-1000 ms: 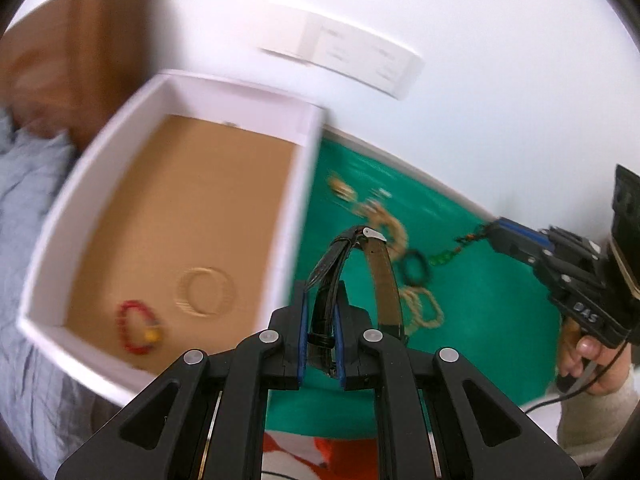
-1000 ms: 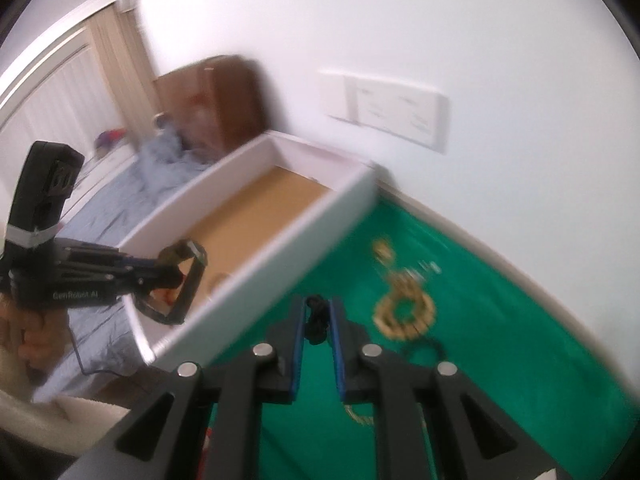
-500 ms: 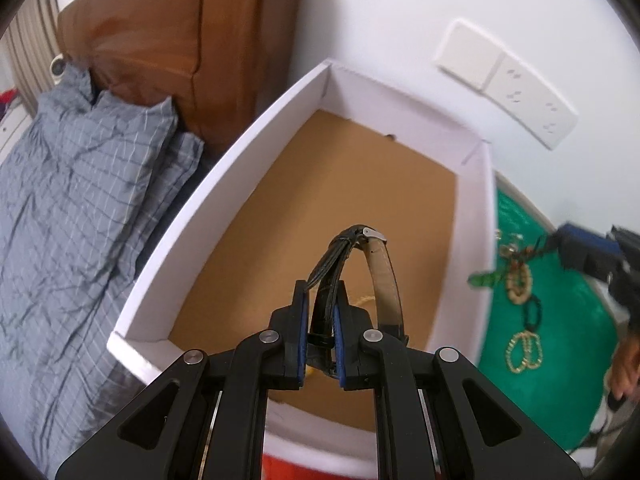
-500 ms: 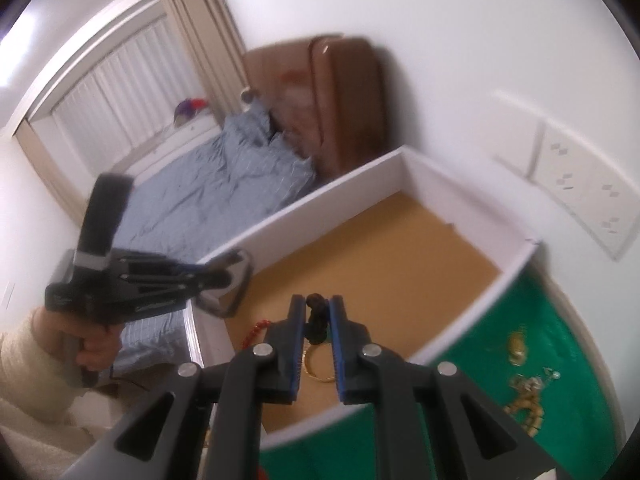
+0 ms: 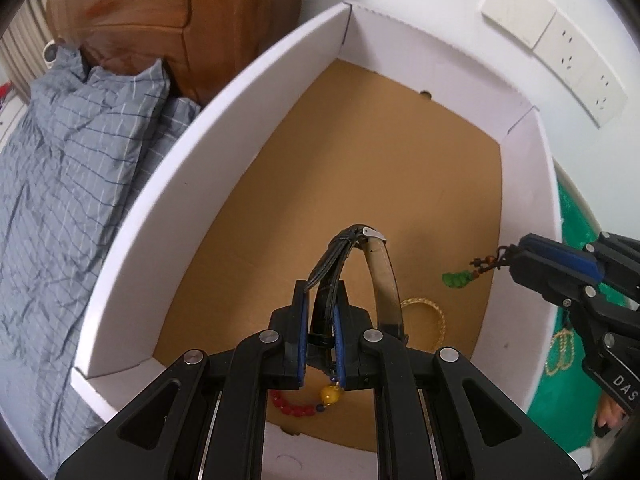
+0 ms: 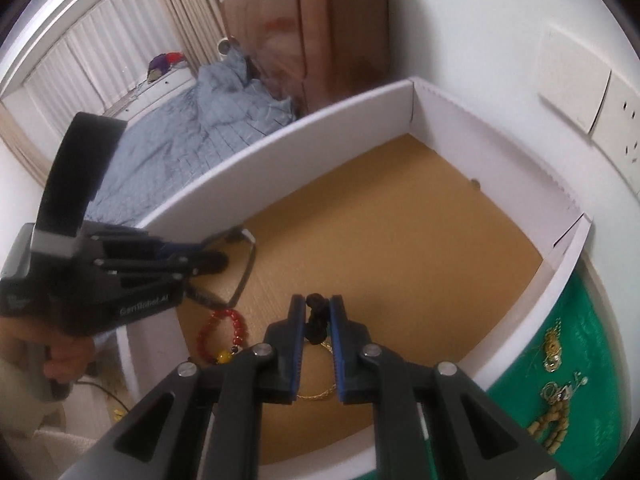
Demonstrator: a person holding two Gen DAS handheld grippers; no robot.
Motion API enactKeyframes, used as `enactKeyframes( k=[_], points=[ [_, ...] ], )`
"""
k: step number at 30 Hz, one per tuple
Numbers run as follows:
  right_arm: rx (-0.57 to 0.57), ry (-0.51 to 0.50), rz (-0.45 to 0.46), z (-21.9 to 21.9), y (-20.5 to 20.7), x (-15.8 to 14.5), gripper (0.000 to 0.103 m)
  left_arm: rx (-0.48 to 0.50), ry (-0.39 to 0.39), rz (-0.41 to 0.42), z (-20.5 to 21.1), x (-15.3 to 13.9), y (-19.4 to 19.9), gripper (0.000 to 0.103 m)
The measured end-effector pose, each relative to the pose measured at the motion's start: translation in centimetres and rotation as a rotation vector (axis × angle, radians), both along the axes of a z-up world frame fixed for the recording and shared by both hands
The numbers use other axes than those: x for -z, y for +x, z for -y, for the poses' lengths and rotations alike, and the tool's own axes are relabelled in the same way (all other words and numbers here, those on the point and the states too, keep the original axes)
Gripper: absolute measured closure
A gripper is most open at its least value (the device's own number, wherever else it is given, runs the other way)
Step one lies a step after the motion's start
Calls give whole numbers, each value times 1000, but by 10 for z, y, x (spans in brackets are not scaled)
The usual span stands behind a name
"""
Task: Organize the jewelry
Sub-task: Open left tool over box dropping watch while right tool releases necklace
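Since a second ago, both grippers have been carried from the green mat (image 6: pixel 576 364) to above the white box (image 5: pixel 224 128). The watch (image 5: pixel 372 276) is clamped in the left gripper (image 5: pixel 320 340), the green pendant (image 5: pixel 456 280) in the right gripper (image 6: pixel 318 320). A red bracelet (image 6: pixel 224 332) and gold chain (image 5: pixel 430 312) are already boxed; several pieces are left on the mat.

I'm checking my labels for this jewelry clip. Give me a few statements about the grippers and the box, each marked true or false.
1. The left gripper holds a watch. True.
2. The right gripper is open. False: it is shut on a black cord carrying a green pendant.
3. A red bracelet lies in the box. True.
4. The box floor is green. False: it is brown; the green cloth lies beside the box.
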State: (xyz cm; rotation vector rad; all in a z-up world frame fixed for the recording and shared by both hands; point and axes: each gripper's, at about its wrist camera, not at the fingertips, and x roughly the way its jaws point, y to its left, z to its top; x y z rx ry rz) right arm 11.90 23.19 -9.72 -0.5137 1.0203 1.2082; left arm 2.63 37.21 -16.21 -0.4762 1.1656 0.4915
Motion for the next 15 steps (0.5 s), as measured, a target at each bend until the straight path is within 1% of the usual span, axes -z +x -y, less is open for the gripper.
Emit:
enactKeyframes(
  k=[3,4,5,6,7,8,11,12,13,14,15],
  points=[
    [15,0,15,-3,-3,5,89,10,1,-5,1,5,1,88],
    [21,2,18,-4,-3,5,76,6,-2,-11,2,6,0,77],
    [30,6,21,-1,-5,3,67,3,4,-14,2,5,0,58],
    [42,13,24,1,-5,2,45,-1,24,-10,4,3,-2,50],
    [54,21,29,4,-5,-1,37,-4,51,-1,6,-2,-5,38],
    [61,27,34,7,-5,-4,37,-5,67,6,7,-5,-7,33],
    [83,46,53,21,-5,-15,34,-20,96,44,11,-24,-16,31],
    [90,54,62,27,-5,-19,30,-25,102,58,12,-29,-18,29],
    [99,64,76,35,-5,-24,25,-30,110,70,14,-34,-21,25],
    [108,71,87,41,-6,-29,23,-39,127,85,18,-41,-24,22],
    [120,77,98,50,-7,-34,23,-44,138,94,21,-46,-26,21]
  ],
)
